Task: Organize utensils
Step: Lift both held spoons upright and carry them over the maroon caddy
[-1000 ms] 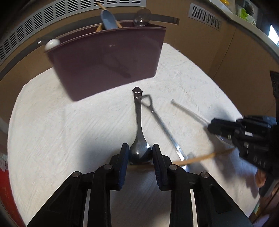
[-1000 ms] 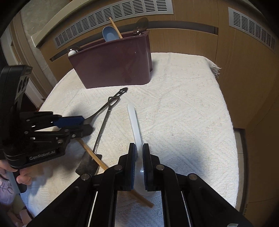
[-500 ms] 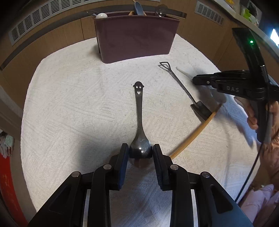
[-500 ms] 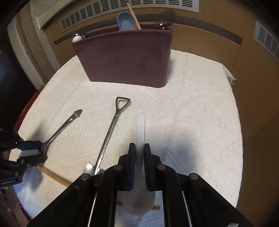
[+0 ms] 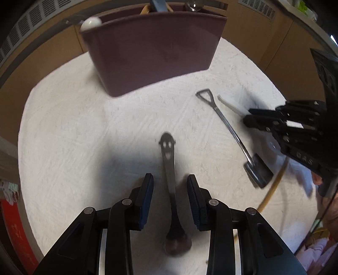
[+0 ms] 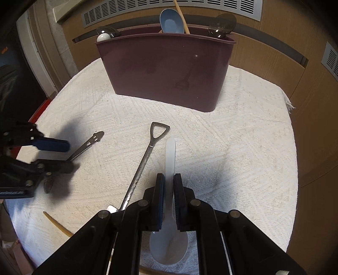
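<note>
While its jaws are opening, the left gripper [image 5: 170, 186] straddles the handle of the dark metal spoon [image 5: 172, 190], whose pads stand clear of the handle on both sides; the spoon lies on the white woven cloth [image 5: 84, 131] at lower centre of the left wrist view, its smiley-face handle end pointing up the frame and its bowl nearest the camera. At lower centre of the right wrist view, the right gripper [image 6: 168, 186] is clamped on the handle of the translucent white spoon [image 6: 170, 160], bowl toward the camera. Just left of that spoon lies the shovel-shaped metal utensil [image 6: 141, 165], its loop handle pointing toward the maroon utensil holder [image 6: 166, 72]. A wooden stick [image 6: 57, 225] lies near the lower left edge. The holder stands upright at upper centre on the cloth and contains a blue spoon [image 6: 171, 22], a smoky clear spoon [image 6: 221, 25] and a white-tipped utensil [image 6: 103, 37]. Wooden panels with vent grilles [image 6: 169, 5] fill the background.
</note>
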Tool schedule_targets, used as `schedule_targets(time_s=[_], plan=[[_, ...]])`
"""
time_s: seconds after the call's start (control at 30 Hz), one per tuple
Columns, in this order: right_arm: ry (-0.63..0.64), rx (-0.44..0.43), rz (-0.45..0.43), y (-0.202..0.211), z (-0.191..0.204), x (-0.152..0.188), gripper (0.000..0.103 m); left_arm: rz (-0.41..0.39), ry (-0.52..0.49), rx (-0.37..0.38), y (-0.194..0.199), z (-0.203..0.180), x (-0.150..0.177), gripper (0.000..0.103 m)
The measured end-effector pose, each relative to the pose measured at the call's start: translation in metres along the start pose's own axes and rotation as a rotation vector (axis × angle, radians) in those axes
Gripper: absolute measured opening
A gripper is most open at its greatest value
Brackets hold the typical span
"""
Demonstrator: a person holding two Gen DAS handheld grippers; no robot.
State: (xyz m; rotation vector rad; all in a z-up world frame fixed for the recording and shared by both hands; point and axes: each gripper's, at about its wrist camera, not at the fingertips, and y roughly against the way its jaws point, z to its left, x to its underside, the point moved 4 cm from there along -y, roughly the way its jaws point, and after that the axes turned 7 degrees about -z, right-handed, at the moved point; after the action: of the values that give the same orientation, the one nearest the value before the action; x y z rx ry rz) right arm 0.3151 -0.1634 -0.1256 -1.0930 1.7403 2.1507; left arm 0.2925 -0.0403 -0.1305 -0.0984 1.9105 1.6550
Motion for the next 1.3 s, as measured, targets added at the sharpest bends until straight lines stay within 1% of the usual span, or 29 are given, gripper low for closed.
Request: schedule_targets(time_s=[0.03, 0.07, 0.1, 0.13, 0.17, 0.23, 0.3, 0.33, 0.37, 0.4, 0.43, 0.53, 0.7, 0.77, 0.83, 1.03, 1.17, 1.2, 1.27, 1.3], plan=[[-0.013, -0.006, -0.007, 0.002, -0.002, 0.001, 0.008, 0.004, -0.01, -0.006, -0.002, -0.001, -0.003, 0.03], [-0.025, -0.011, -0.014, 0.004, -0.003, 0.001, 0.008, 0.005, -0.012, -0.006, -0.004, -0.003, -0.007, 0.021], [-0.038, -0.013, -0.026, 0.007, -0.005, 0.001, 0.008, 0.003, -0.005, -0.003, -0.006, -0.002, -0.009, 0.019], [-0.046, -0.012, -0.038, 0.011, -0.006, 0.001, 0.008, -0.001, 0.003, -0.007, -0.007, -0.002, -0.011, 0.013], [-0.056, -0.013, -0.051, 0.015, -0.007, 0.0, 0.008, -0.009, 0.009, -0.012, -0.006, -0.002, -0.012, 0.01], [-0.082, -0.022, -0.078, 0.023, -0.007, -0.001, 0.008, -0.046, 0.054, -0.005, -0.004, -0.001, -0.011, 0.01], [-0.109, -0.015, -0.122, 0.037, -0.008, -0.002, 0.008, -0.127, 0.089, 0.002, 0.01, -0.001, -0.007, 0.01], [-0.124, -0.012, -0.148, 0.044, -0.008, -0.002, 0.008, -0.186, 0.103, 0.003, 0.022, -0.003, -0.003, 0.01], [-0.137, -0.014, -0.168, 0.051, -0.008, -0.003, 0.008, -0.226, 0.115, 0.007, 0.03, -0.004, -0.001, 0.01], [-0.152, -0.019, -0.188, 0.058, -0.007, -0.003, 0.008, -0.283, 0.138, 0.014, 0.042, -0.005, 0.003, 0.01], [-0.163, -0.022, -0.204, 0.064, -0.007, -0.003, 0.008, -0.322, 0.168, 0.022, 0.051, -0.005, 0.007, 0.01], [-0.178, -0.028, -0.23, 0.079, -0.004, -0.001, 0.008, -0.396, 0.233, 0.061, 0.071, -0.004, 0.015, 0.01], [-0.169, -0.007, -0.272, 0.095, 0.002, -0.002, 0.008, -0.474, 0.26, 0.076, 0.099, 0.001, 0.021, 0.01], [-0.158, 0.006, -0.285, 0.099, 0.005, -0.003, 0.008, -0.494, 0.256, 0.071, 0.108, 0.004, 0.02, 0.01], [-0.154, -0.001, -0.291, 0.101, 0.007, -0.004, 0.008, -0.509, 0.246, 0.067, 0.113, 0.001, 0.014, 0.005], [-0.135, 0.002, -0.3, 0.105, 0.009, -0.007, 0.008, -0.542, 0.23, 0.055, 0.12, -0.003, 0.009, 0.005], [-0.124, 0.017, -0.294, 0.103, 0.007, -0.005, 0.008, -0.519, 0.245, 0.038, 0.119, 0.007, 0.012, 0.005], [-0.126, 0.018, -0.29, 0.102, 0.007, -0.004, 0.008, -0.507, 0.258, 0.039, 0.118, 0.011, 0.014, 0.005], [-0.131, 0.018, -0.282, 0.101, 0.005, -0.002, 0.008, -0.474, 0.247, 0.063, 0.115, 0.013, 0.02, 0.008], [-0.133, 0.021, -0.279, 0.1, 0.004, -0.002, 0.008, -0.467, 0.244, 0.061, 0.115, 0.013, 0.023, 0.007]])
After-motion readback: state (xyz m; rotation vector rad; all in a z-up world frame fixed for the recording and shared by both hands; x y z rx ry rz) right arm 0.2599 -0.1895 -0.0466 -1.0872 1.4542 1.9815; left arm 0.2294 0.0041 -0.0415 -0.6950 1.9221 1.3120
